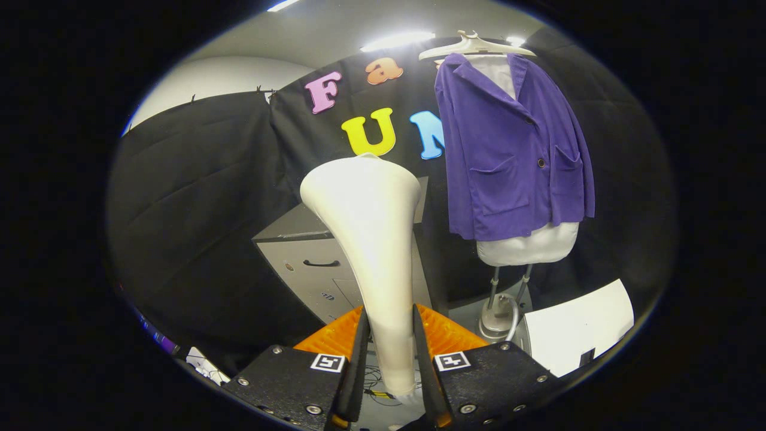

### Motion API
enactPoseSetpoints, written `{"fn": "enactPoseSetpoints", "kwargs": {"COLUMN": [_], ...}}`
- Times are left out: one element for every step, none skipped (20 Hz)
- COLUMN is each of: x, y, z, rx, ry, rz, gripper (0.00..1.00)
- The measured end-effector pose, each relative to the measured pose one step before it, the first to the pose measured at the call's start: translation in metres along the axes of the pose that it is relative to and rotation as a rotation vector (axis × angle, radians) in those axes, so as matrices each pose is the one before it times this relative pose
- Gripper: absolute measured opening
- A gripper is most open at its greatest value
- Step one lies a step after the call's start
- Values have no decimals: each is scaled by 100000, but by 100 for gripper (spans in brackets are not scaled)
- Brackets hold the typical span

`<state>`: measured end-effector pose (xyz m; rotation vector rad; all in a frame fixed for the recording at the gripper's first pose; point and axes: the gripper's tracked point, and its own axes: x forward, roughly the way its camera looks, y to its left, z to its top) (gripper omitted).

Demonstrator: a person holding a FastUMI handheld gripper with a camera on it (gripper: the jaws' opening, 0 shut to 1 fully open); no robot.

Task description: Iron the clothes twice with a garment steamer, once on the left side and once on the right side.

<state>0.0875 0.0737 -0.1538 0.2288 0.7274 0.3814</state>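
The fingers point(388, 353) are clamping the handle of the garment steamer point(368, 239), its long axis running up and forward from them. The purple jacket point(508, 149) is hanging to the right of the steamer's head, apart, beyond it.

My gripper point(389, 353) is clamped on the garment steamer point(371, 239), whose handle and flared head look like smooth, slightly glossy plastic. I see the jacket point(508, 155) as finely ribbed cloth, matt, over a plain smooth white garment point(529, 245). The hanger point(476, 46) seems smooth plastic. The stand point(499, 311) reads as shiny metal, the cabinet point(311, 263) as matt painted metal.
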Motion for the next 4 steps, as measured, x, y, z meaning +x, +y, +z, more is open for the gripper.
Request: {"fn": "enactPoseSetpoints", "kwargs": {"x": [13,93,32,111], "y": [34,36,-15,41], "z": [-49,98,-84,109], "rx": [320,61,-16,152], "ry": [53,255,-206,230], "rz": [16,22,2,58], "gripper": [40,40,40,40]}}
